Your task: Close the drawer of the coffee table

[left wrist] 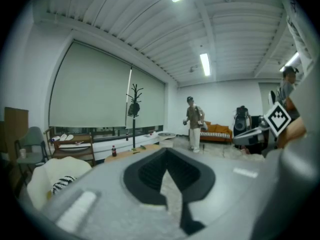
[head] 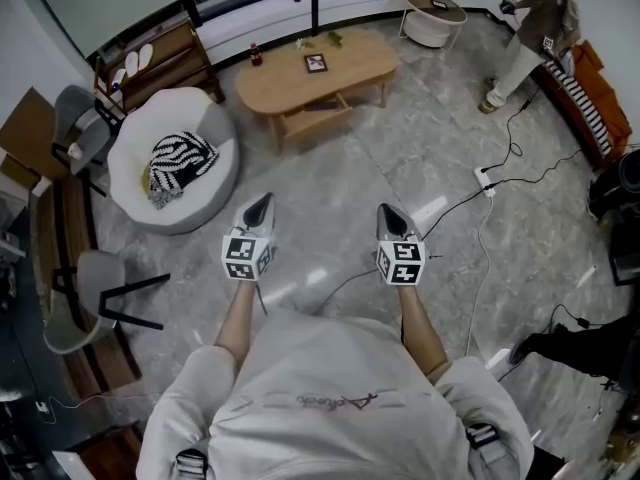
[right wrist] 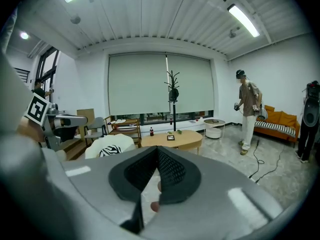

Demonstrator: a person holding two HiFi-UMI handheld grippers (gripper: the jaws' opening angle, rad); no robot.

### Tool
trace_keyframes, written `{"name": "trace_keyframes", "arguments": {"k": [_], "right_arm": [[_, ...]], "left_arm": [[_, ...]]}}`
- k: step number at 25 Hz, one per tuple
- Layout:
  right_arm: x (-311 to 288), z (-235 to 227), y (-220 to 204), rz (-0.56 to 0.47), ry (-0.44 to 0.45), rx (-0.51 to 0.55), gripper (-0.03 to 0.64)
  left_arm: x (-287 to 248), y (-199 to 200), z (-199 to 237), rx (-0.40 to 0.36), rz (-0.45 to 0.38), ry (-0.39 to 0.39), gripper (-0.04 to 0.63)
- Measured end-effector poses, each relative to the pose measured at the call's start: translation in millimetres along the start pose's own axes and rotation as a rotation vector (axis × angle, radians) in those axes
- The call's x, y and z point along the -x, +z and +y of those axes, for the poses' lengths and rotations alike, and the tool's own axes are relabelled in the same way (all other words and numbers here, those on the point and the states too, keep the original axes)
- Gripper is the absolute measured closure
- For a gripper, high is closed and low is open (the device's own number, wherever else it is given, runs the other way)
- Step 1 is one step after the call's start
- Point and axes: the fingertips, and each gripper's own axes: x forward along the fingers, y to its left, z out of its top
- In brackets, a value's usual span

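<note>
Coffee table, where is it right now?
In the head view the coffee table stands at top centre, with the white round armchair to its left and the small round side table to its right.

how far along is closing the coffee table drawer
Done: nothing yet. The coffee table stands across the room, and what looks like its drawer juts out under the top. In hand: nothing; the left gripper and right gripper are both shut and empty, held over the floor well short of the table. Left: walk over and push the drawer in.
</note>
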Motion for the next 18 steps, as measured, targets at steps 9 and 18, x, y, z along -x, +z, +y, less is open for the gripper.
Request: {"name": "trace_keyframes", "arguments": {"k": [9, 18], "right_arm": [[5, -31, -17, 0.010, 0.013, -0.006, 0.611], [-9, -39, -21, 0.023, 0.017, -0.006, 0.611]], "left_arm": [[-18, -11, -34, -0.010, 0.022, -0.005, 0.594], [-34, -11, -29, -0.014, 0.023, -0.005, 0.594]]}}
